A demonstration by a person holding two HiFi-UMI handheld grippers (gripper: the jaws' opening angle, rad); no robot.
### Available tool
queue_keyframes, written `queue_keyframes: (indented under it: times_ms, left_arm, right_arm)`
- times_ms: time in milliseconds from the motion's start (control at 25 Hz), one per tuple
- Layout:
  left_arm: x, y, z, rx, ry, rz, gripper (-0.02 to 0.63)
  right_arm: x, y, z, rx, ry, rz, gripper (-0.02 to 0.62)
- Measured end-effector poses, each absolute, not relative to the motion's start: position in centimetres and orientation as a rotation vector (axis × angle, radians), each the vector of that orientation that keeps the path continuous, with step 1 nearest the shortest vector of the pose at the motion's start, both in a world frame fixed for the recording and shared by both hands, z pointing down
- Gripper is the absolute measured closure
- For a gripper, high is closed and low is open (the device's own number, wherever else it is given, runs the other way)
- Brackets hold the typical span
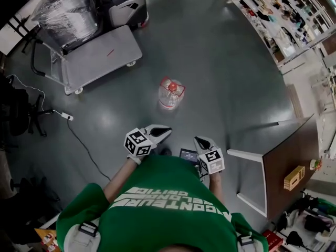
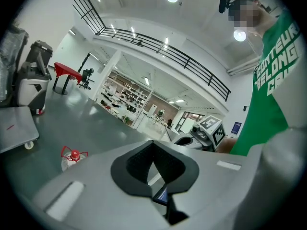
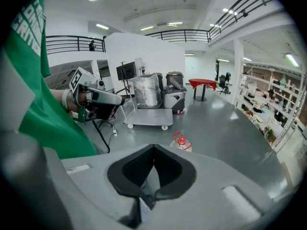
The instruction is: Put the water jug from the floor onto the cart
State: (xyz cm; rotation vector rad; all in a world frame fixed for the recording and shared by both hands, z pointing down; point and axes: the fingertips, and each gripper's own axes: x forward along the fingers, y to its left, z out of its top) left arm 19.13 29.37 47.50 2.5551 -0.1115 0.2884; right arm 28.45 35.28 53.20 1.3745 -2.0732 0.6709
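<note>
Both sets of jaws are pressed together on nothing, so I'd say the left gripper [image 1: 164,131] and right gripper [image 1: 202,142] should spread wide before reaching the water jug [image 1: 171,96], which stands upright on the floor [image 1: 226,72] ahead, well apart from them. Both are held near the person's waist, the right tipped further down; the flatbed cart [image 1: 105,51] waits beyond, leftward.

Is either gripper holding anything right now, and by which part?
Nothing is held. The left gripper and the right gripper both have their jaws together with nothing between them; the water jug stands untouched on the floor ahead.
</note>
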Motion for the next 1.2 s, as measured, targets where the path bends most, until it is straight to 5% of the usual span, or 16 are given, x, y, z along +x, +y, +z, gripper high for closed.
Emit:
queue_keyframes:
  times_ms: [1200]
  left_arm:
    - [10.9, 17.2, 47.1, 2.601, 0.033, 0.248, 0.597]
  right_arm:
    - [21.1, 23.8, 53.3, 1.27, -2.0, 0.632, 0.603]
